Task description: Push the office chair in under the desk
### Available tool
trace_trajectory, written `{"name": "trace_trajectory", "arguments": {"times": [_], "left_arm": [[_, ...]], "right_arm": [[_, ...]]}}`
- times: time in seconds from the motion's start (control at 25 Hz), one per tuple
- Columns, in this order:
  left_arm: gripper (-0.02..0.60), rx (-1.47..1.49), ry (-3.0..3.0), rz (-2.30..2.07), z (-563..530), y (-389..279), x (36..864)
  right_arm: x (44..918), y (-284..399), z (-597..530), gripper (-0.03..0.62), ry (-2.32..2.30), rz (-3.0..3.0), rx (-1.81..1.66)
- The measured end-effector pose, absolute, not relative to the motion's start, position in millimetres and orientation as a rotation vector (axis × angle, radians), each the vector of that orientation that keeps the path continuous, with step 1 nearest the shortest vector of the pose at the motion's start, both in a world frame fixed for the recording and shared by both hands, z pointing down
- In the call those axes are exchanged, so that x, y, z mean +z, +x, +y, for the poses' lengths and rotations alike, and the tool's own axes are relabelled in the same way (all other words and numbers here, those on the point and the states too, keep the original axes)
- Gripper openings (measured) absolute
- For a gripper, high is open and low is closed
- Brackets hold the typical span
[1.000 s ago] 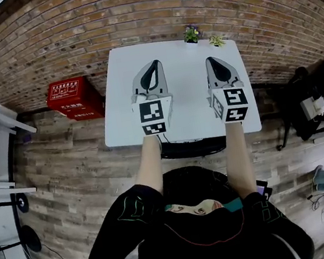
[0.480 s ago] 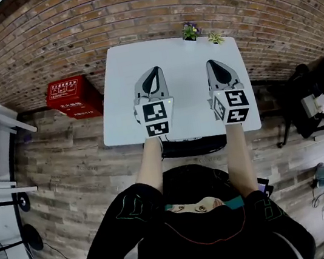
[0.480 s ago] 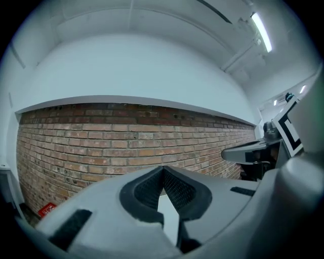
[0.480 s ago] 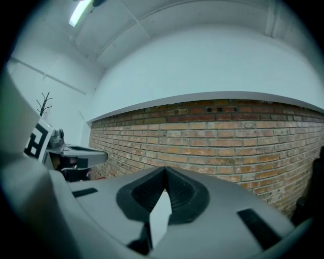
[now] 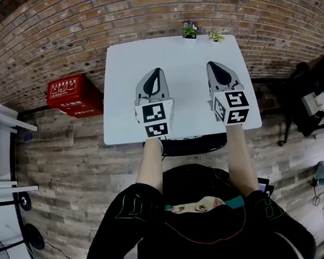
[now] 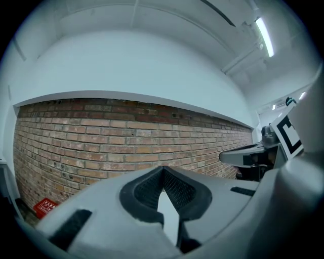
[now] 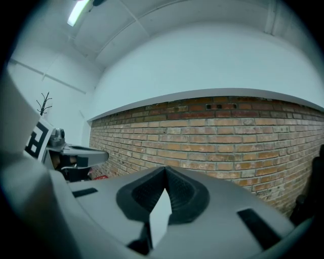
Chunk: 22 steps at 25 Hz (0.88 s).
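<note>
Both grippers have dropped slightly over the bench (image 5: 177, 55): left gripper (image 5: 153, 74) and right gripper (image 5: 213, 65), fingers together on nothing, hover above it while the office chair (image 5: 192, 146) shows at its near edge, apparently tucked under, so any further push means reaching its backrest.

Bright, even, diffuse indoor light is seen in all three views. A lit ceiling tube (image 6: 264, 36) is seen high to the right of the left tool (image 6: 163, 174). A second tube (image 7: 80, 11), slightly blown out, is seen high to the left of the right tool (image 7: 165, 174). The white worktop (image 5: 174, 56) under both tools is rendered bright, without harsh glare. Strong fisheye bending is shown: the brick wall (image 5: 129, 8) ahead of the tools is bowed, and the picture corners are blackened. In the gripper views the near tool bodies are softened, while the bricks beyond are kept fairly sharp.
</note>
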<state>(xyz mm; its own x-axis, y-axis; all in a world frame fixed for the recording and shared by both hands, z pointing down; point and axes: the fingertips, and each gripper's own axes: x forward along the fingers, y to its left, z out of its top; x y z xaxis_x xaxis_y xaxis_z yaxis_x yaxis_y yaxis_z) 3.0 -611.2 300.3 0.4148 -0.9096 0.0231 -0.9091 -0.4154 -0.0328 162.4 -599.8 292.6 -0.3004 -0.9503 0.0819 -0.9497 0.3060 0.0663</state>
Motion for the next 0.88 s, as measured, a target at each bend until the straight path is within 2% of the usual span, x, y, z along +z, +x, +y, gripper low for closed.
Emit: {"name": "trace_trajectory", "arguments": {"times": [0.88], "left_arm": [[0.008, -0.052, -2.674, 1.665, -613.8, 9.8, 304.9]], "right_arm": [[297.3, 164.4, -602.0, 0.005, 1.78, -2.45, 0.003]]}}
